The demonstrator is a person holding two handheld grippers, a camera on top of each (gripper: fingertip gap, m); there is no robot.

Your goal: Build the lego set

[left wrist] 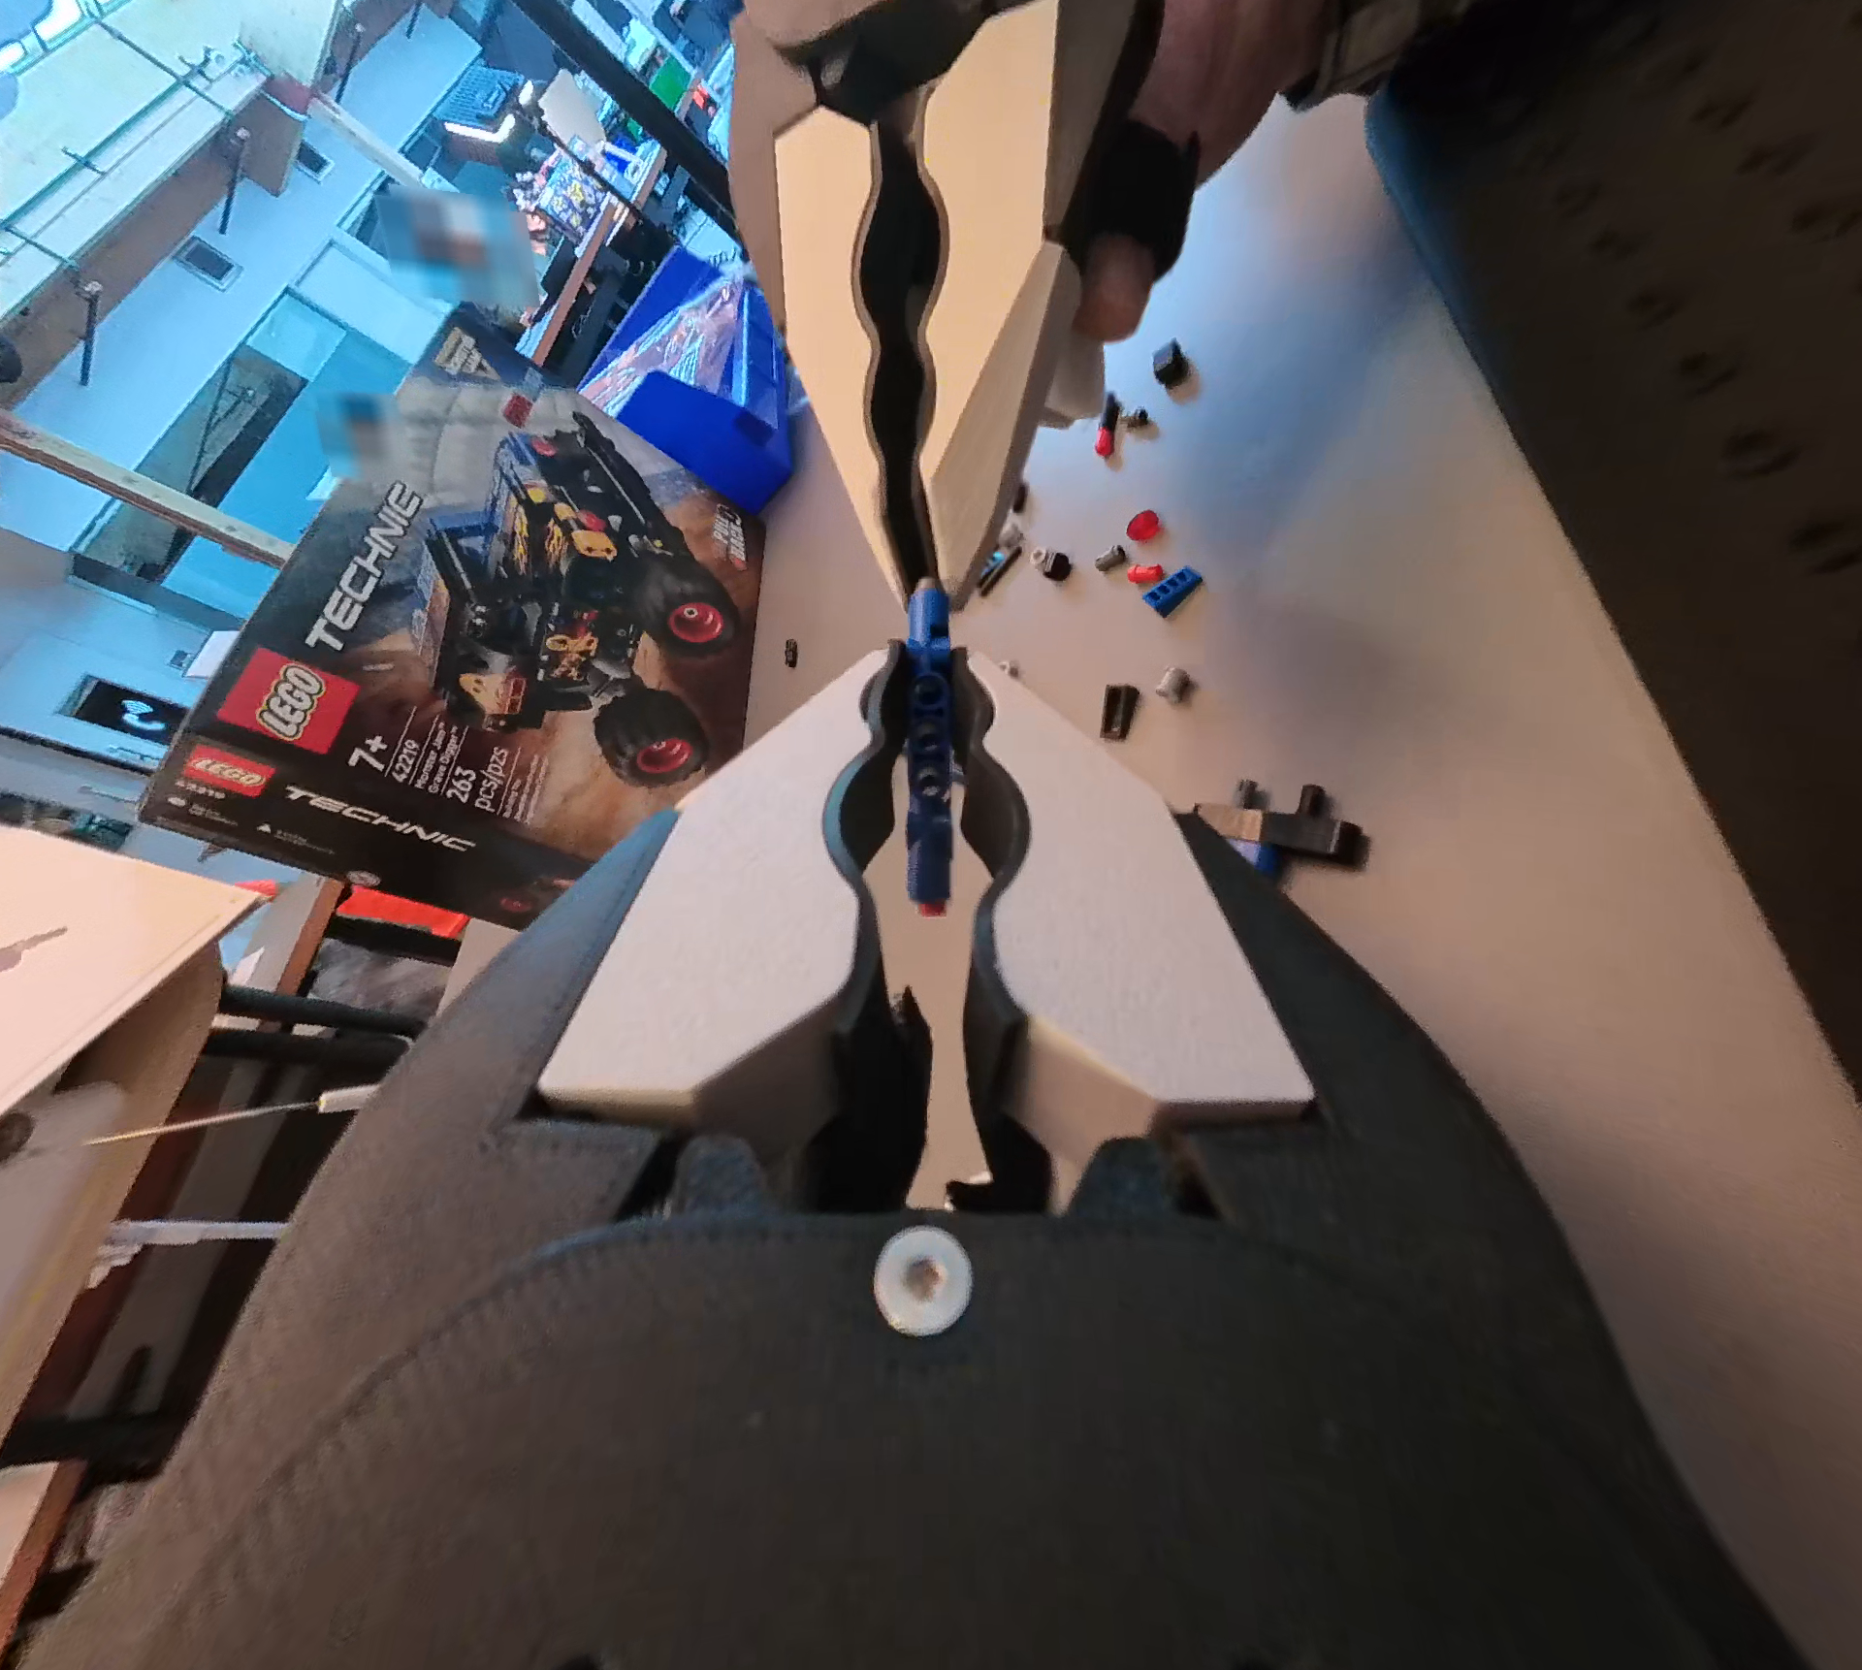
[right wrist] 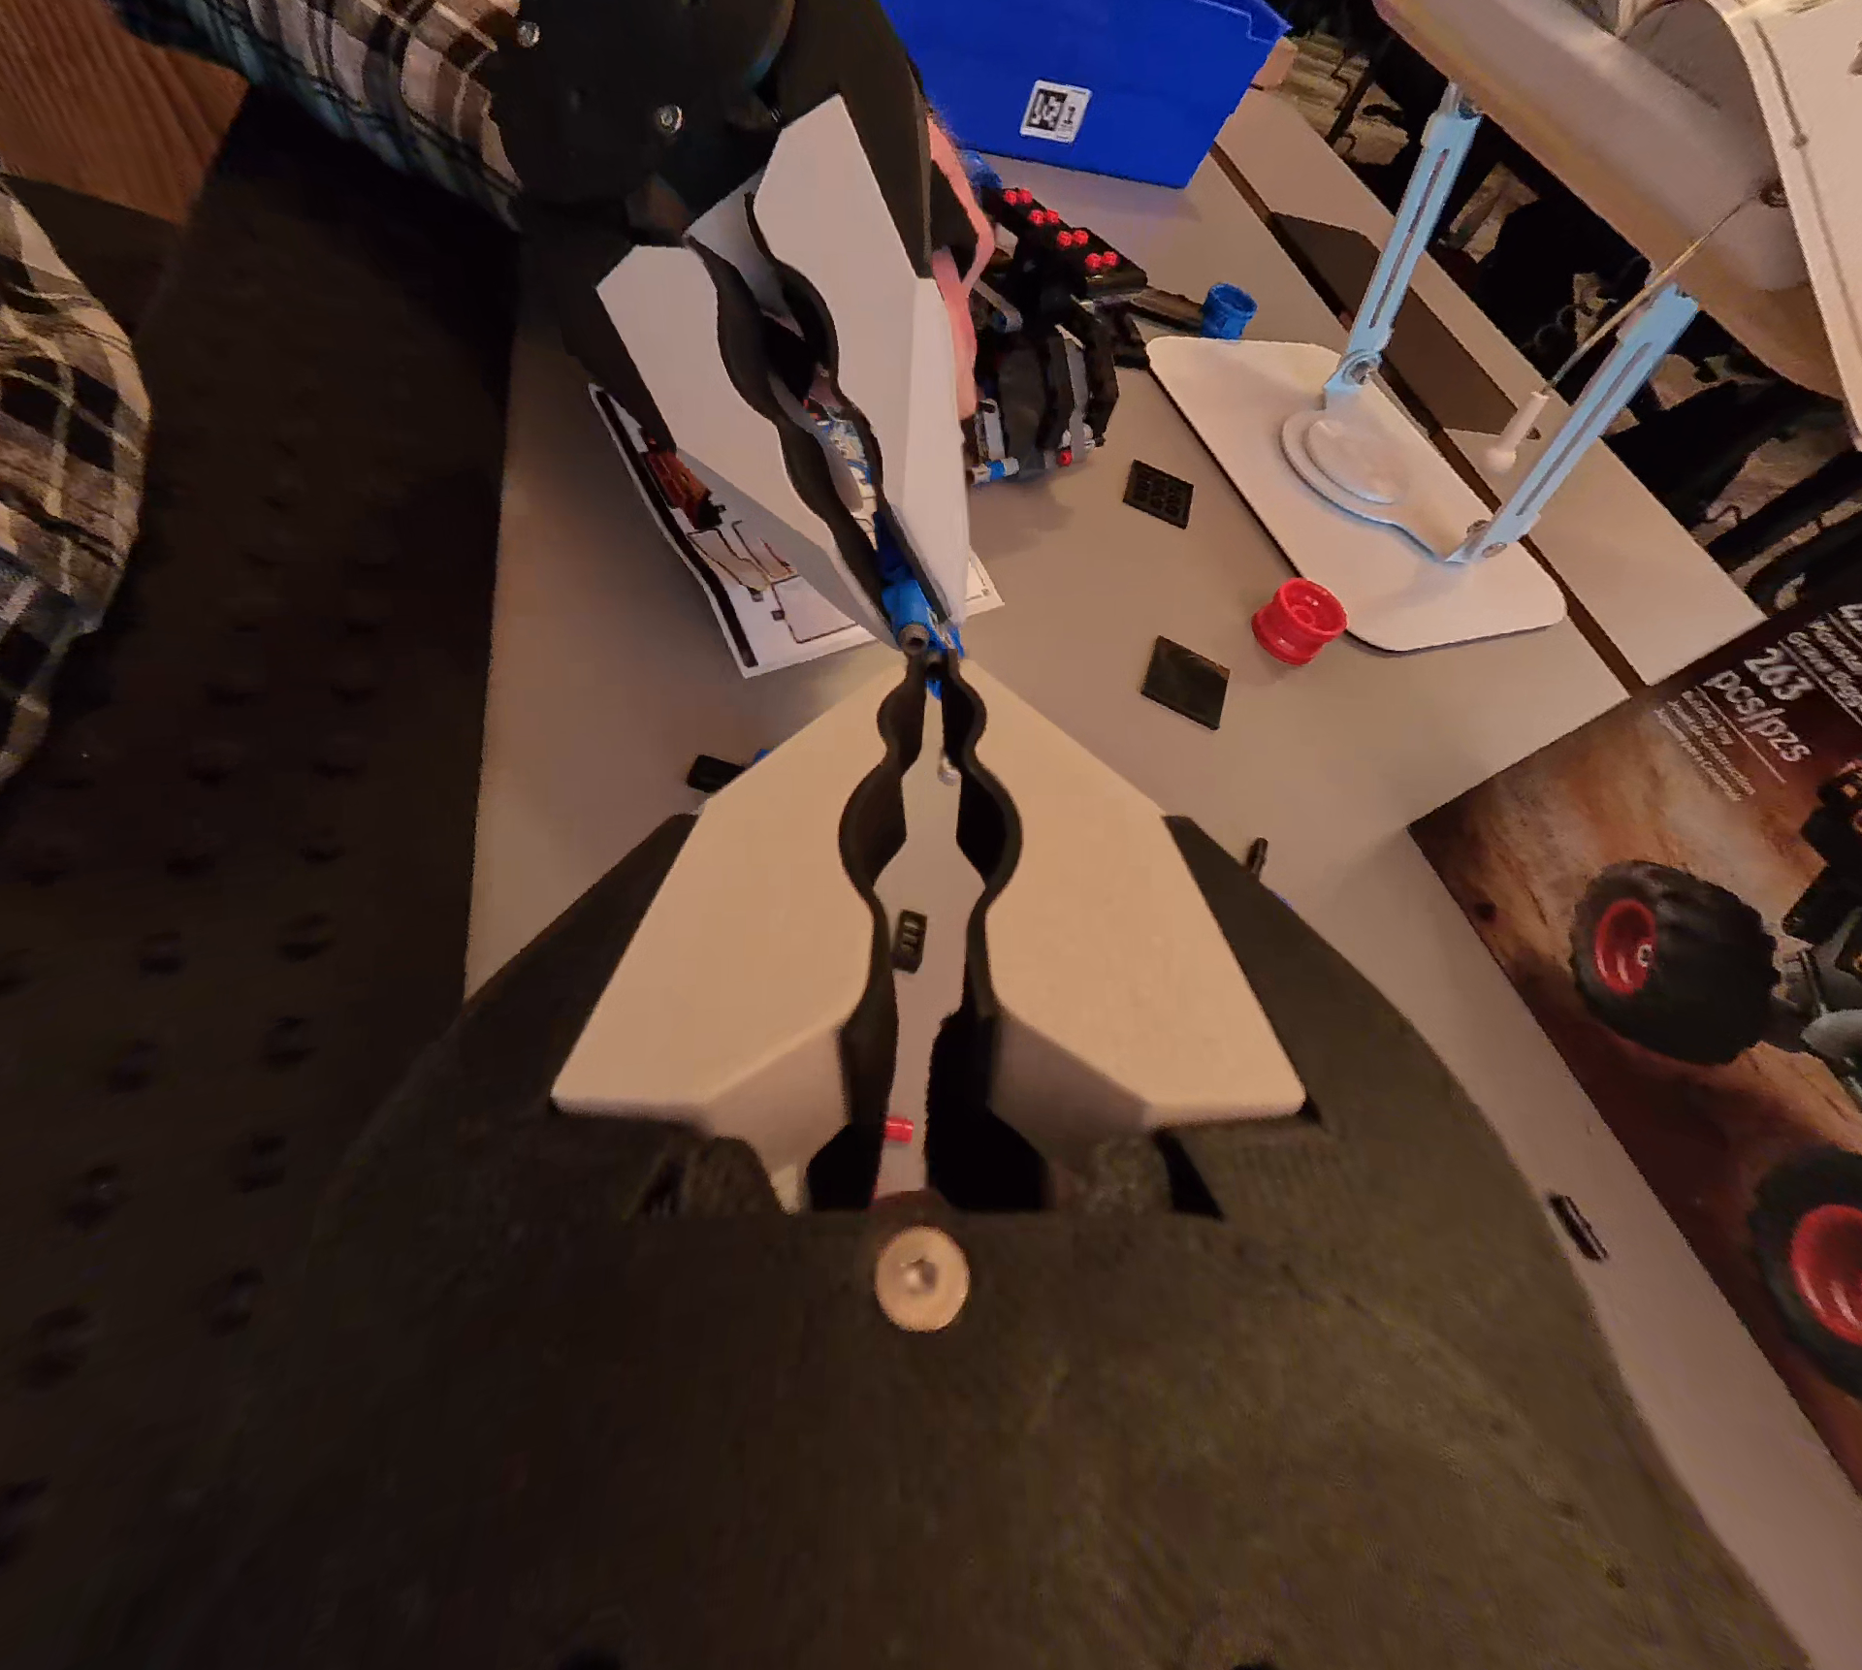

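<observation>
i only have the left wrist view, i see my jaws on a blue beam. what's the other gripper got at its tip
Observer: In the right wrist view, the right gripper pinches a small dark grey pin, meeting the end of the blue beam.
Operator: is the half-built truck anywhere near
Observer: Yes, a black partial model sits on the table behind the left gripper, near the blue bin.
Operator: any wheel parts loose
Observer: One red wheel hub lies beside the white lamp base.
</observation>
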